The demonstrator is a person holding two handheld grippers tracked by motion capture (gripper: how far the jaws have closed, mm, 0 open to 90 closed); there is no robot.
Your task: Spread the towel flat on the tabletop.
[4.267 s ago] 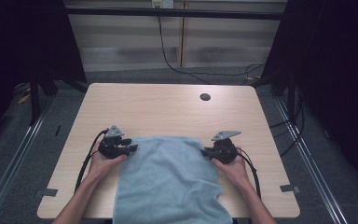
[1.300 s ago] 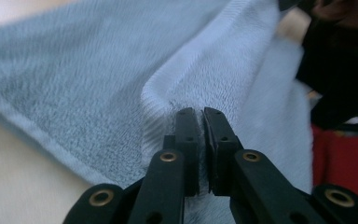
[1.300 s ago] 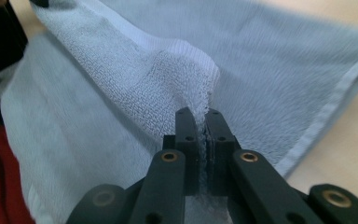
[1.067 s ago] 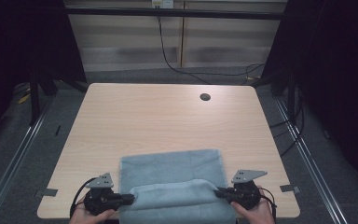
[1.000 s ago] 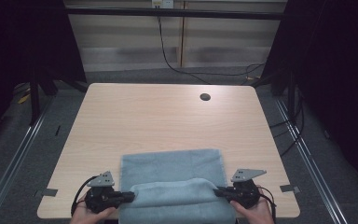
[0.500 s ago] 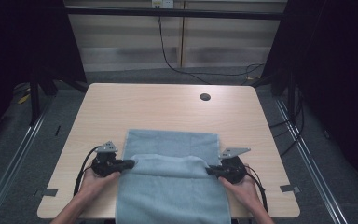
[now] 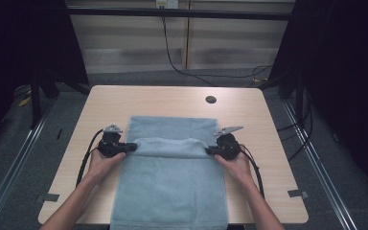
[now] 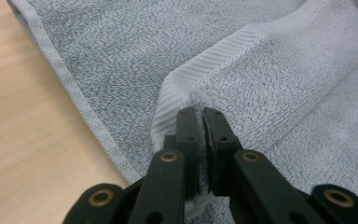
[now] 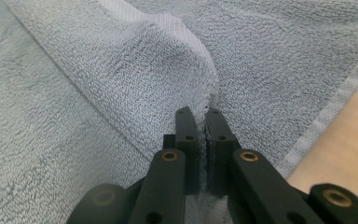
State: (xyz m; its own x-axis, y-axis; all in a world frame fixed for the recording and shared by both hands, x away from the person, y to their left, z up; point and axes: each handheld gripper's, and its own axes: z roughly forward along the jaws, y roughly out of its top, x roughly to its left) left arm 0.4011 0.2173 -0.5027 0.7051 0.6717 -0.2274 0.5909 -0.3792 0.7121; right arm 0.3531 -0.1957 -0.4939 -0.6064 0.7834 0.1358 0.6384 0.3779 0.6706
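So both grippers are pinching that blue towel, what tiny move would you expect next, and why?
Probably carry the pinched edge forward toward the far hem. The left gripper and right gripper each clamp a corner of the towel, lifted mid-cloth over a layer lying flat on the table; that far strip is uncovered, so the fold looks unfinished.

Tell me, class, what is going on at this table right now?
A person is folding a light blue towel on a wooden table. The left claw and the right claw are each shut on one side of a lifted fold of the towel, held across its middle above the layer spread flat beneath. The towel's near end hangs over the table's front edge.
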